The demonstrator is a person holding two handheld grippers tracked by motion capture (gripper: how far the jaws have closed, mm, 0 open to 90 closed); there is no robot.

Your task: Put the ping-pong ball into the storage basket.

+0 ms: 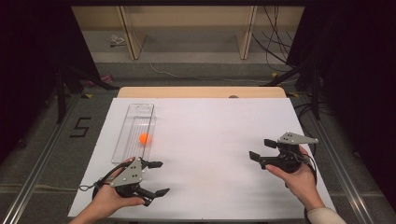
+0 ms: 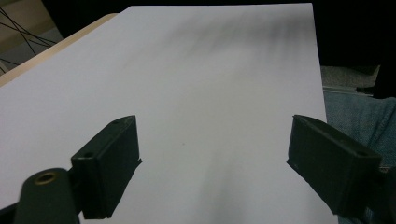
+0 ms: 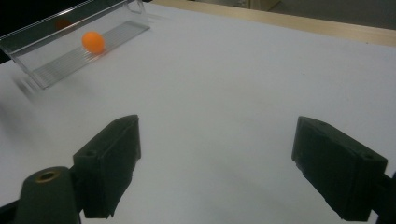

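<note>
An orange ball [image 1: 144, 138] lies in a long clear plastic tray [image 1: 126, 144] on the left of the white sheet [image 1: 210, 140]; the right gripper view has the ball [image 3: 93, 41] and tray [image 3: 46, 65] at its upper left. My left gripper [image 1: 159, 178] hovers at the front left, just below the tray's near end, open with nothing between its jaws. The same gripper [image 2: 212, 168] looks across bare white sheet. My right gripper [image 1: 262, 150] is at the front right, open and empty, pointing left; its jaws [image 3: 215, 172] stand wide apart over the sheet.
The white sheet covers a wooden table whose far edge [image 1: 201, 92] shows beyond it. The floor behind holds cables [image 1: 275, 51] and wooden legs [image 1: 133, 37]. Dark stands flank the table. A person's trouser leg [image 2: 359, 116] lies past the sheet's edge.
</note>
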